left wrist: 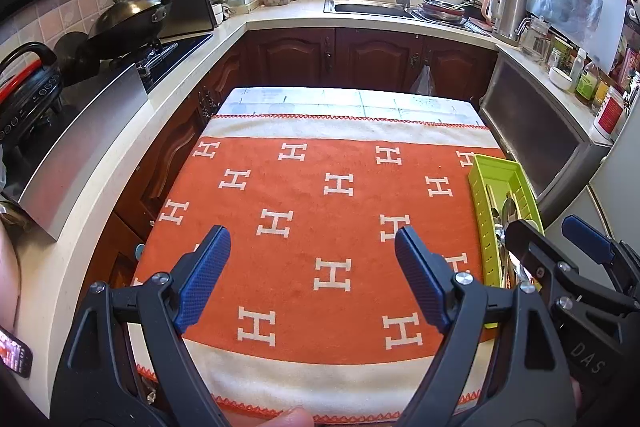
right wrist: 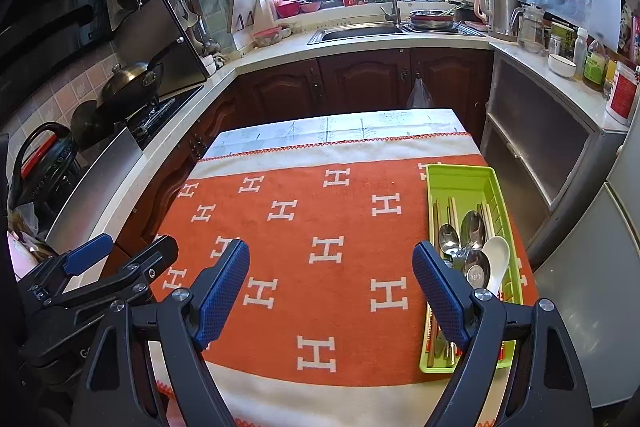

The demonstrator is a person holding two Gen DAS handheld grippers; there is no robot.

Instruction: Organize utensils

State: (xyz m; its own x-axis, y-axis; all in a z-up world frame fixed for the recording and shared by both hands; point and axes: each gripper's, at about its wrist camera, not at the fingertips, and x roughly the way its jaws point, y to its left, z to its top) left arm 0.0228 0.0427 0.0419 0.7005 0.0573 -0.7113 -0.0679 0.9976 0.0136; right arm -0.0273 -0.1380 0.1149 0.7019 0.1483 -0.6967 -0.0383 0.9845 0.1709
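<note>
Spoons [right wrist: 466, 235] and chopsticks [right wrist: 452, 211] inside green tray [right wrist: 460, 173]; both tongs [left wrist: 312, 263] [right wrist: 332, 277] wide apart, empty.

The wide middle and left of the orange towel [right wrist: 320, 267] are left bare, so passage across it is unobstructed. The right edge is taken up by the green tray [right wrist: 516, 227], filled with spoons [right wrist: 474, 227] and chopsticks [right wrist: 452, 207]. The table is hemmed in by counters [left wrist: 224, 39] on the left, far side and right.
</note>
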